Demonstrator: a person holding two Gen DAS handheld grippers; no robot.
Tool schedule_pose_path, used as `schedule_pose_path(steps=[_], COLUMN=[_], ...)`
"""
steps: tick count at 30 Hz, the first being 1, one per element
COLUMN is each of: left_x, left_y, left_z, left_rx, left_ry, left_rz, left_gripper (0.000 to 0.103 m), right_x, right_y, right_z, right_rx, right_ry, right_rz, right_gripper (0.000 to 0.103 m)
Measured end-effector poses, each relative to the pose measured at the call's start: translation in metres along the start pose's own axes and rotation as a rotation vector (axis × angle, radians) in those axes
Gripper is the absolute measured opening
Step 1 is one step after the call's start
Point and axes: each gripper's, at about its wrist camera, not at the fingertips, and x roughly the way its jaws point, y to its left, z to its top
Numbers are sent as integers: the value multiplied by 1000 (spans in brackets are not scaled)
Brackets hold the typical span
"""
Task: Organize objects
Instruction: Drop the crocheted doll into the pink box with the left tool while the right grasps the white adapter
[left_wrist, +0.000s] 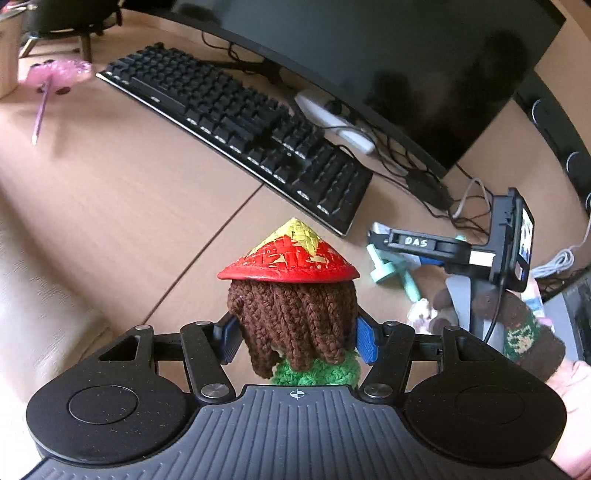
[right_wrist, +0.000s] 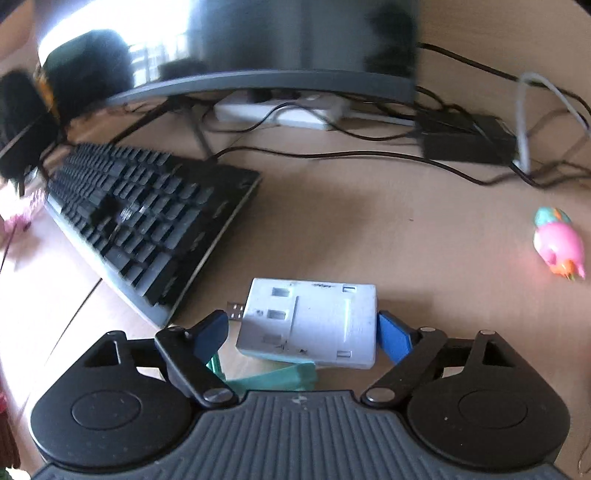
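Note:
My left gripper (left_wrist: 295, 338) is shut on a crochet doll (left_wrist: 295, 325) with brown braided hair, a green body and a red-and-yellow woven cone hat, held above the wooden desk (left_wrist: 110, 206). My right gripper (right_wrist: 303, 332) is open around a white USB hub box (right_wrist: 310, 325) lying on a teal object (right_wrist: 280, 378); the blue pads (right_wrist: 393, 338) stand beside the box with small gaps. The right gripper also shows in the left wrist view (left_wrist: 461, 251), above a mint-green toy (left_wrist: 391, 271).
A black keyboard (left_wrist: 236, 129) lies in front of a dark monitor (left_wrist: 388, 62), with a white power strip (right_wrist: 280, 110) and cables (right_wrist: 332, 155) behind. A pink flower pen (left_wrist: 48, 85) lies far left. A pink toy (right_wrist: 559, 245) lies at the right.

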Motion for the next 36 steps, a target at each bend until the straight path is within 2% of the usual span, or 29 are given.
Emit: schedule_pose_path(steps=[2, 5, 8, 13, 15, 17, 21, 26, 28, 34, 36], left_x=[7, 19, 27, 40, 51, 62, 80, 91, 95, 128, 148], left_y=[-2, -17, -39, -86, -111, -139, -205, -294, -334, -439, -470], left_z=[3, 5, 2, -3, -10, -17, -25, 0, 10, 42, 44], left_rx=[0, 62, 135, 267, 341, 409, 514, 617, 665, 714, 756], left_ry=[8, 26, 57, 169, 226, 286, 366, 325, 298, 174, 169], left_rz=[-33, -74, -118, -269, -320, -369, -482, -581, -601, -582, -563], left_gripper=[65, 65, 65, 65, 65, 65, 65, 65, 65, 66, 67], right_x=[1, -8, -33, -120, -160, -187, -233, -286, -300, -321, -324], right_y=[7, 5, -9, -39, -57, -74, -111, -152, -160, -169, -174], right_z=[-2, -7, -10, -24, -41, -61, -114, -154, -168, -206, -215], right_rx=[-60, -96, -86, -57, -52, -36, 29, 210, 279, 385, 414], right_ry=[-4, 3, -38, -148, -156, -126, -74, -168, -201, -281, -293], right_rz=[-25, -37, -64, -111, -133, -158, -259, -408, -414, -443, -456], right_gripper=[81, 80, 80, 80, 80, 80, 80, 80, 80, 80, 80])
